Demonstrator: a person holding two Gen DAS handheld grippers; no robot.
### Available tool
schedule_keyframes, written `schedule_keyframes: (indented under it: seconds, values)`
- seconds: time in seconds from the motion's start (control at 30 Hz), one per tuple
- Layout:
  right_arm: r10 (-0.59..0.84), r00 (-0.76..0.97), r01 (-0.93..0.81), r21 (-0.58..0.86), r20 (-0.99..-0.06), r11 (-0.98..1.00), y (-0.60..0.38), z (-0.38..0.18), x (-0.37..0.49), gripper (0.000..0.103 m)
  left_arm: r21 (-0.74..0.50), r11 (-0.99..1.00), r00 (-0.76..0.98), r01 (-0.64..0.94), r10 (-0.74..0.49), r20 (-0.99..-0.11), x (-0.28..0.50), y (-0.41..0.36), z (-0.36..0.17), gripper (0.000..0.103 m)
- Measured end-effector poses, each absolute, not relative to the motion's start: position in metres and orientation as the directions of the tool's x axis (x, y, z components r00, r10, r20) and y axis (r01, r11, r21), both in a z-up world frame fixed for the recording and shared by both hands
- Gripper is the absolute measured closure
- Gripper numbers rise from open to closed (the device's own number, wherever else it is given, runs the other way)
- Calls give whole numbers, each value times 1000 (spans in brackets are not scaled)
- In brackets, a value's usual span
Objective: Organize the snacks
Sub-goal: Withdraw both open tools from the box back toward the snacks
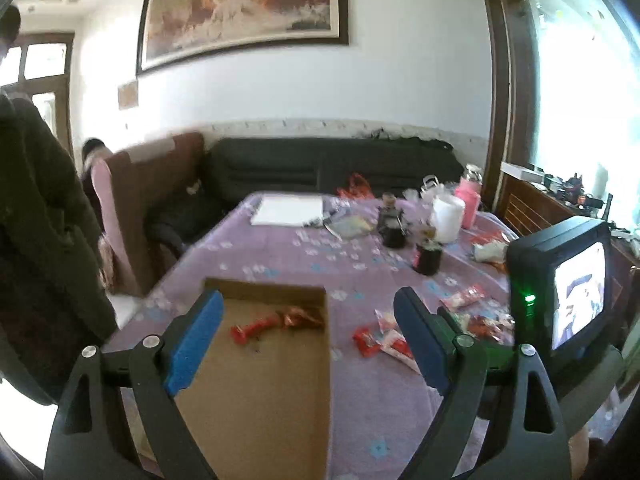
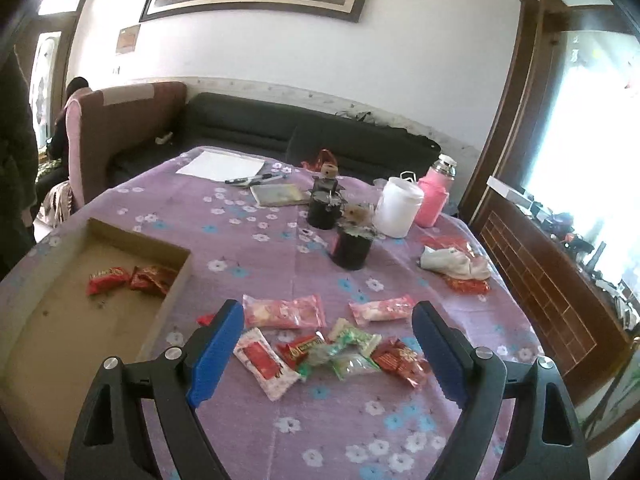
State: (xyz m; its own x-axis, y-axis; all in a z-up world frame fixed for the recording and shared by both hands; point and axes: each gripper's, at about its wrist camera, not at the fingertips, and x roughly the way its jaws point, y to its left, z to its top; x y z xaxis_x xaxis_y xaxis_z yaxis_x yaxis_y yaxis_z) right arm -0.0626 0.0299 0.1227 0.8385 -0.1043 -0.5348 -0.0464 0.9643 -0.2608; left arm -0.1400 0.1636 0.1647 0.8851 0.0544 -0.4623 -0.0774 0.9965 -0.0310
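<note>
- Left gripper (image 1: 308, 332): jaws spread wide, nothing between the blue pads, hanging above the cardboard tray (image 1: 256, 392).
- Right gripper (image 2: 328, 354): likewise released, jaws wide apart and empty, poised over the loose pile of snacks (image 2: 340, 354) on the purple flowered tablecloth (image 2: 280, 420).
- In the tray: two red-wrapped snacks, lying side by side near its far end, one bright red packet (image 2: 107, 279) and one darker red-and-gold packet (image 2: 154, 278) (just touching or nearly so, hard to tell).
- On the cloth right of the tray: two pink-and-white packets (image 2: 284, 312) further back, then a white-and-red sachet (image 2: 264, 362), green wrappers and red wrappers bunched together nearer the right gripper.
- A small red scrap (image 2: 205, 319) just beside the tray's right wall, partly hidden behind the right gripper's left finger.
- Further back on the table: two dark jars (image 2: 352, 250) with dried flowers, a white tub (image 2: 398, 208), a pink flask (image 2: 434, 196), a sheet of paper (image 2: 220, 166) and pens (image 2: 256, 179).
- Black sofa (image 2: 312, 136) behind the table; a person in a dark coat (image 1: 36, 208) at the left edge of the left wrist view.
</note>
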Motion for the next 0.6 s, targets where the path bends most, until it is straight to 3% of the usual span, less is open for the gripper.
schedule_keyframes:
  seconds: [0.17, 0.37, 0.53, 0.6]
  values:
    - [-90, 800, -50, -216, -594, 975, -13, 105, -63, 13, -169, 979, 799, -113, -12, -601, -124, 188, 132, 15]
    - [22, 713, -29, 1, -701, 1000, -101, 80, -48, 13, -247, 958, 739, -145, -61, -671, -116, 192, 95, 15]
    - [188, 679, -129, 137, -710, 982, -104, 73, -42, 14, -262, 960, 713, -104, -111, -692, -117, 177, 83, 15]
    - [273, 657, -209, 179, -702, 961, -88, 72, -38, 23, -268, 959, 709, -93, -125, -694, -119, 176, 82, 15]
